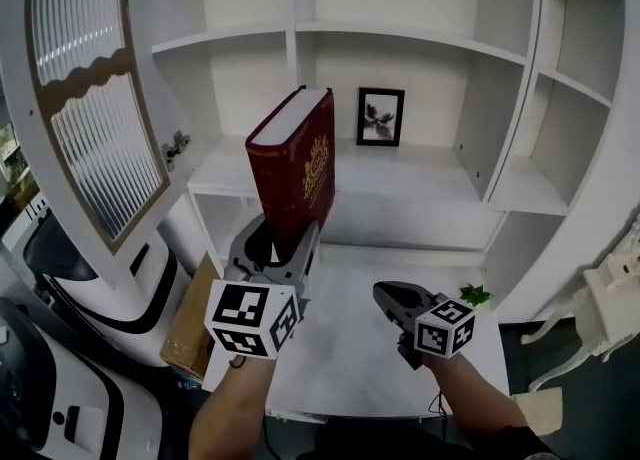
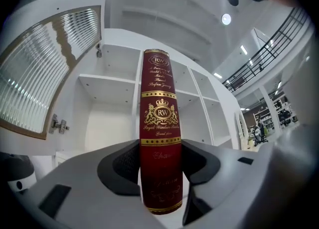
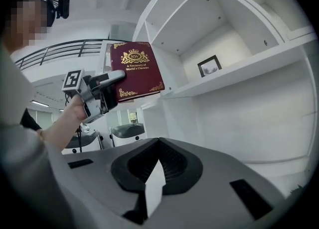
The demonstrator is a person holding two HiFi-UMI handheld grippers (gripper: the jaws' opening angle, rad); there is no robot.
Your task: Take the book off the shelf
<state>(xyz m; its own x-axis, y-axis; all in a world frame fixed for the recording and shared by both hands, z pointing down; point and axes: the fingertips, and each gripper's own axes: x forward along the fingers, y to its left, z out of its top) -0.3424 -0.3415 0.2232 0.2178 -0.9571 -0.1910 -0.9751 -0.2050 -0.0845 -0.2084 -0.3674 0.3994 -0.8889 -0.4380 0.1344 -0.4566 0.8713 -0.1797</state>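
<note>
A thick dark-red book [image 1: 295, 163] with gold print stands upright in the air in front of the white shelf unit [image 1: 400, 173], clear of its boards. My left gripper [image 1: 282, 235] is shut on its lower end, one jaw against each cover. In the left gripper view the book's spine [image 2: 160, 123] rises between the pads of the left gripper [image 2: 160, 166]. The right gripper view shows the book's cover [image 3: 134, 71] and the left gripper [image 3: 99, 93] up to the left. My right gripper [image 1: 385, 295] hangs low over the white table, its jaws together with nothing held [image 3: 158, 146].
A framed picture [image 1: 380, 116] leans at the back of the middle shelf. A ribbed-glass cabinet door [image 1: 90, 98] stands open at the left. A small green plant [image 1: 475, 295] sits on the table [image 1: 360, 358]. A cardboard box [image 1: 190, 333] and white machines [image 1: 60, 348] are lower left.
</note>
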